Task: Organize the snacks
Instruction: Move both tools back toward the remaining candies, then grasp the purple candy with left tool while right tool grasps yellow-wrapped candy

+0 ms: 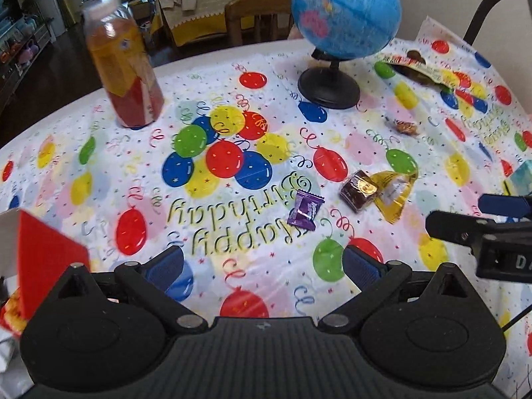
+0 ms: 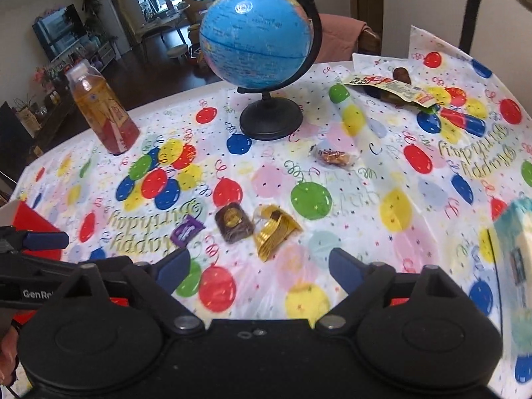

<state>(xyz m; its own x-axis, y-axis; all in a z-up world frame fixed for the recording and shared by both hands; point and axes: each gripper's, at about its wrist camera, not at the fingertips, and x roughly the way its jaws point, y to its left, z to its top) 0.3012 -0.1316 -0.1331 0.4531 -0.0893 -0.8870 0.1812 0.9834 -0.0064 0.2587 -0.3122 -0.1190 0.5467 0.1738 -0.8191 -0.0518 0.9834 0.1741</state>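
Note:
Three wrapped snacks lie together on the balloon tablecloth: a purple candy (image 1: 304,209) (image 2: 187,229), a brown chocolate piece (image 1: 358,191) (image 2: 234,222) and a gold wrapper (image 1: 394,196) (image 2: 274,231). Farther back sit a small clear-wrapped snack (image 1: 405,128) (image 2: 334,157) and a long printed packet (image 1: 419,69) (image 2: 392,88). My left gripper (image 1: 262,262) hovers open just short of the purple candy, nothing between its pads. My right gripper (image 2: 259,266) is open too, above the cloth in front of the brown piece and the gold wrapper. Neither touches a snack.
A globe (image 1: 345,13) (image 2: 256,40) on a black base stands at the back. A tea bottle (image 1: 123,69) (image 2: 103,109) stands back left. A red box (image 1: 46,259) (image 2: 33,229) sits at the near left, a teal box (image 1: 522,176) (image 2: 515,249) at the right edge. Chairs stand behind the table.

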